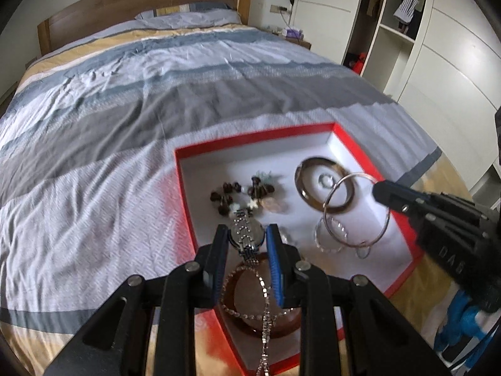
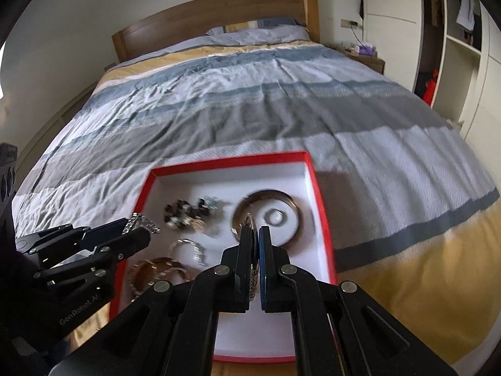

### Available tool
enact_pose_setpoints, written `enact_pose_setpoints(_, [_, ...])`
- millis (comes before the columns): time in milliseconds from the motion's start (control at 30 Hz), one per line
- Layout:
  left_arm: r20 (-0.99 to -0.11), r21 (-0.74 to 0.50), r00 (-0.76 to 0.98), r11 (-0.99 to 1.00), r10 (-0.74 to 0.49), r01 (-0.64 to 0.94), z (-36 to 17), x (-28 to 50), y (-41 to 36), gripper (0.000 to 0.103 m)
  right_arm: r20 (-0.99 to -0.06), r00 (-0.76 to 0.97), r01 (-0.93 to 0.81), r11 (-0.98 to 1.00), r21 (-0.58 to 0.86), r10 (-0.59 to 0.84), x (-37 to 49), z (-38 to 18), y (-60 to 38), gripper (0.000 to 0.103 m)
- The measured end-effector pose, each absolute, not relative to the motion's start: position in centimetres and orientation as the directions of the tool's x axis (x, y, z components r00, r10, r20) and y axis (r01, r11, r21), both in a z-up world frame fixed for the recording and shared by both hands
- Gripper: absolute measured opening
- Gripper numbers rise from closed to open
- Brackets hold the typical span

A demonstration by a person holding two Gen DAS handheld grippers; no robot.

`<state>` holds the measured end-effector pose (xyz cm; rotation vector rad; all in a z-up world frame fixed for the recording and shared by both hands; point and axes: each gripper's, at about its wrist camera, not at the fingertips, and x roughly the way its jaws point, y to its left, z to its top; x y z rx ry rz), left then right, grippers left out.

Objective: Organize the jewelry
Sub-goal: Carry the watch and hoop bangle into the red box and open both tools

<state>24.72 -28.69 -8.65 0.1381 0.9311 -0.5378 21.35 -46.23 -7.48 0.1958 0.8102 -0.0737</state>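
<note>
A red box (image 1: 360, 150) with a white inside lies on the bed and holds jewelry. My left gripper (image 1: 246, 235) is shut on a silver watch (image 1: 245, 230) and holds it above the box; it also shows in the right wrist view (image 2: 137, 225). My right gripper (image 2: 255, 235) is shut on a thin silver bangle (image 1: 357, 210), held above the box. In the box lie a dark metal bangle (image 1: 313, 185), a small ring (image 1: 325, 181), dark bead earrings (image 1: 225, 197), a crystal bracelet (image 1: 332, 238), a brown bangle (image 1: 260, 310) and a silver chain (image 1: 266, 313).
The box (image 2: 316, 181) sits near the foot of a bed with a striped grey, blue and yellow cover (image 1: 156, 94). A wooden headboard (image 1: 141, 3) is at the far end. A white wardrobe (image 1: 438, 62) stands to the right.
</note>
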Motion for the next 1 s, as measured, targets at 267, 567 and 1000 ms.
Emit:
enact_pose_setpoints(267, [-0.818, -0.119, 0.443, 0.862, -0.366, 0.492, -10.6, 24.4, -28.9, 0.023, -0.752, 0.659, 0.177, 0.973, 0.15, -0.004, 21.0, -9.6, -48.1, 0.004])
enact_pose_setpoints(567, [-0.819, -0.099, 0.453, 0.865, -0.352, 0.492, -10.9, 23.5, -29.1, 0.023, -0.779, 0.627, 0.183, 0.973, 0.139, -0.006, 20.0, -11.4, -48.4, 0.004])
enact_pose_setpoints(1000, [-0.817, -0.095, 0.456, 0.863, -0.352, 0.496, -10.9, 22.8, -29.0, 0.024, -0.801, 0.597, 0.14, 0.989, 0.043, -0.05, 19.9, -12.2, -46.9, 0.005])
